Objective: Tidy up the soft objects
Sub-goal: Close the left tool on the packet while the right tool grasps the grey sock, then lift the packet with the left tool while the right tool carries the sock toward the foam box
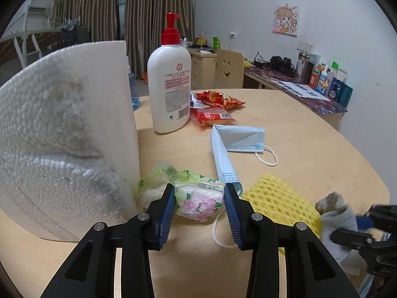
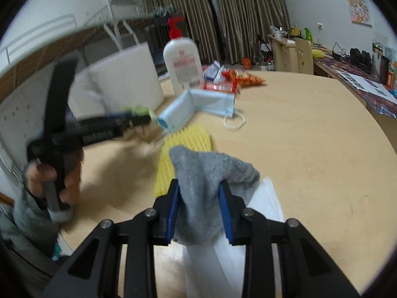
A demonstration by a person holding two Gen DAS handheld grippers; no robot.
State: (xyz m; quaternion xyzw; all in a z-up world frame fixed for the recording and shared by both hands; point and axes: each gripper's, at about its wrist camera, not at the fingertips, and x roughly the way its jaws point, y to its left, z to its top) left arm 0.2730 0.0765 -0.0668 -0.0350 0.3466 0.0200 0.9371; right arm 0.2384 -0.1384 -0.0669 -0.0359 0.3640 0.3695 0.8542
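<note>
Two hand-held grippers worked over the round wooden desk [image 1: 310, 136]. The right hand-held gripper [image 2: 199, 211] was clamped on a grey sock [image 2: 206, 178], its blue pads pressing the bunched fabric from both sides, with a white sheet [image 2: 263, 203] lying under it. The left hand-held gripper [image 1: 199, 208] had its jaws around a floral tissue pack [image 1: 198, 198] in crinkled plastic, the pads touching its sides. Just beside that pack lay a yellow foam net [image 1: 275, 201], and on the left a tall paper towel roll [image 1: 64, 134] stood upright. Farther on, a folded blue face mask [image 1: 235, 139] rested flat, one end reaching toward the left pads. Behind it stood a white pump bottle [image 1: 171, 84] with a red top, near red snack packets [image 1: 215, 106].
</note>
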